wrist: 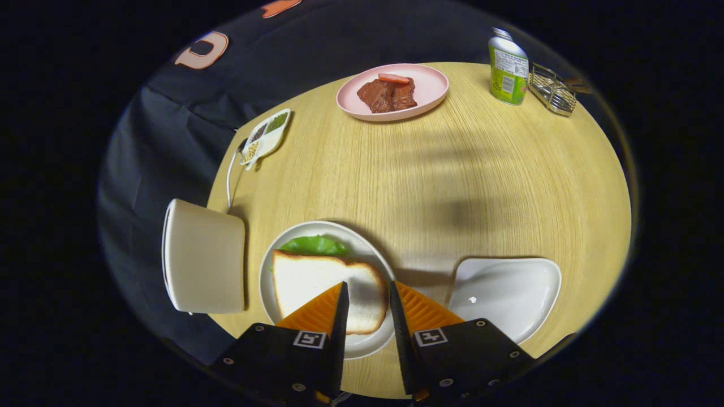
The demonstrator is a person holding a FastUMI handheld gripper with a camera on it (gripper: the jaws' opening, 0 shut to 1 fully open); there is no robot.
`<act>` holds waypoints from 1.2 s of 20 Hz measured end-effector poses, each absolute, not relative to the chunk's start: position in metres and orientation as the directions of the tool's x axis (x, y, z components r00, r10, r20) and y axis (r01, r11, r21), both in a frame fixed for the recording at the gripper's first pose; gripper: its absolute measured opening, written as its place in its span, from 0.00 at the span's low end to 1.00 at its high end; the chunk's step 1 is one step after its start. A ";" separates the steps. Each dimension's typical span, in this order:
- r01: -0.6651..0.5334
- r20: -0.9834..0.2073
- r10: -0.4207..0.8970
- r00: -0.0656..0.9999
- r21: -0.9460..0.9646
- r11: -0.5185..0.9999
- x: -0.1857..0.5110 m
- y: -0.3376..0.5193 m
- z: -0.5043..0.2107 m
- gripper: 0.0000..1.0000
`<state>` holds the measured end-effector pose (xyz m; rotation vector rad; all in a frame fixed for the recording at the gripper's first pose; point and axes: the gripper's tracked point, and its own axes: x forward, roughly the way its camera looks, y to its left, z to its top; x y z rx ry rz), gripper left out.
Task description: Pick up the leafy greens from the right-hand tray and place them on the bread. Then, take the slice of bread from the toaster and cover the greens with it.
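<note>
A slice of bread lies on a round white plate, covering the leafy greens, whose green edge sticks out on its far side. My gripper hovers over the near right part of the slice, fingers open a little, with nothing between them. The cream toaster stands left of the plate. To the right of the plate sits the white right-hand tray, with nothing on it.
At the far side of the round wooden table is a pink plate with meat and a carrot piece. A green bottle and a wire rack stand far right. A small divided spice dish lies far left.
</note>
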<state>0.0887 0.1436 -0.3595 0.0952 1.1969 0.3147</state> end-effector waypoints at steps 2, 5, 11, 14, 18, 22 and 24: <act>-0.173 -0.895 0.281 0.346 0.233 0.957 0.092 0.142 -0.354 0.50; -0.167 -0.895 0.232 0.382 0.180 0.969 0.095 0.126 -0.340 0.67; -0.146 -0.845 0.155 0.511 0.093 0.985 0.100 0.086 -0.274 0.99; -0.135 -0.767 0.121 0.630 0.045 0.990 0.103 0.060 -0.219 0.99; -0.093 -0.619 0.074 0.782 0.001 0.996 0.096 0.029 -0.134 0.99; -0.067 -0.441 0.060 0.896 0.000 0.998 0.080 0.007 -0.064 0.99; -0.059 -0.351 0.053 0.935 -0.008 0.998 0.068 -0.004 -0.036 0.99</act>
